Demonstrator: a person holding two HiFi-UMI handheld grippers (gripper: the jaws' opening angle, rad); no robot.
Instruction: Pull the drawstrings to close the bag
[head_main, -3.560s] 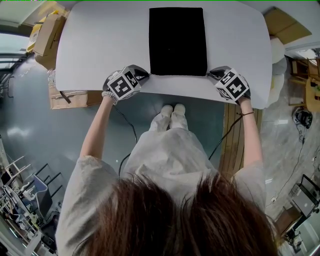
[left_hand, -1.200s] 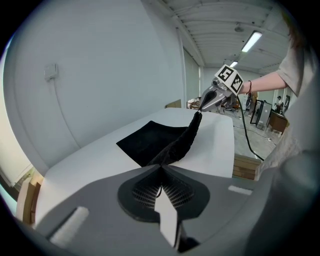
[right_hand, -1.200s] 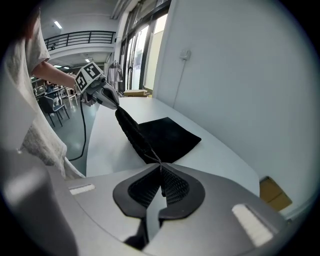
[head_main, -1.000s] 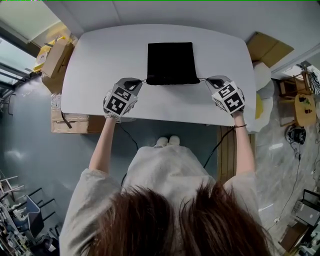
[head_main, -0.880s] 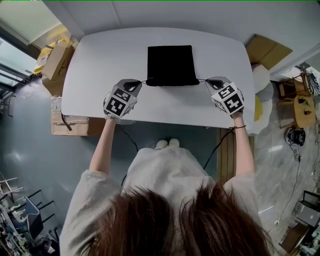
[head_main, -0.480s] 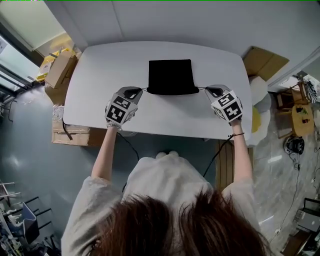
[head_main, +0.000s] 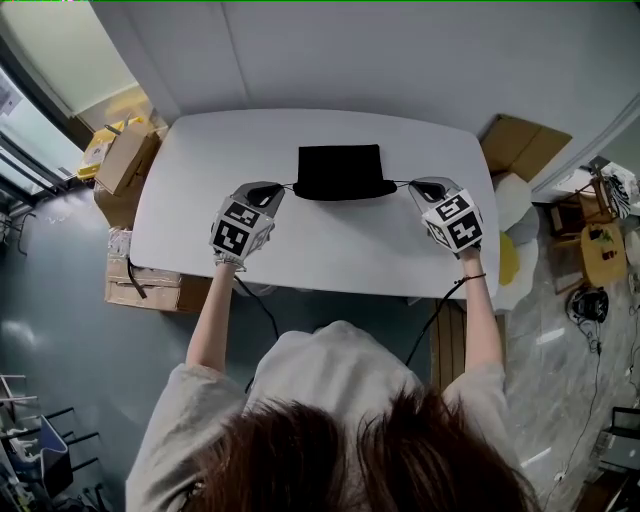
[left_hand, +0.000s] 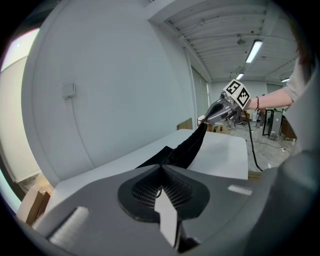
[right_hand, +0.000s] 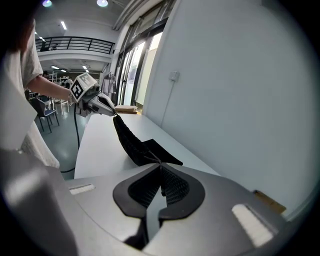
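Observation:
A black drawstring bag (head_main: 340, 170) lies at the middle of the white table (head_main: 330, 250); its gathered near edge is lifted and stretched between my two grippers. The left gripper (head_main: 270, 187) is shut on the left drawstring (head_main: 288, 186), just off the bag's left corner. The right gripper (head_main: 420, 184) is shut on the right drawstring (head_main: 402, 182) at the other corner. In the left gripper view the thin string runs from the closed jaws (left_hand: 161, 167) to the puckered bag (left_hand: 185, 150), with the right gripper (left_hand: 220, 111) beyond. The right gripper view mirrors this: jaws (right_hand: 161, 167), bag (right_hand: 135, 142), left gripper (right_hand: 100, 106).
Cardboard boxes (head_main: 125, 160) stand on the floor left of the table, and another box (head_main: 140, 285) sits below its left edge. Flat cardboard (head_main: 520, 145) leans at the right. A pale wall (head_main: 400, 50) runs close behind the table. Cables (head_main: 435, 310) hang from both grippers.
Both grippers have risen with the strings, lifting the bag's near edge off the table. The bag's mouth has gathered, and the bag looks shorter than in the earliest frame.

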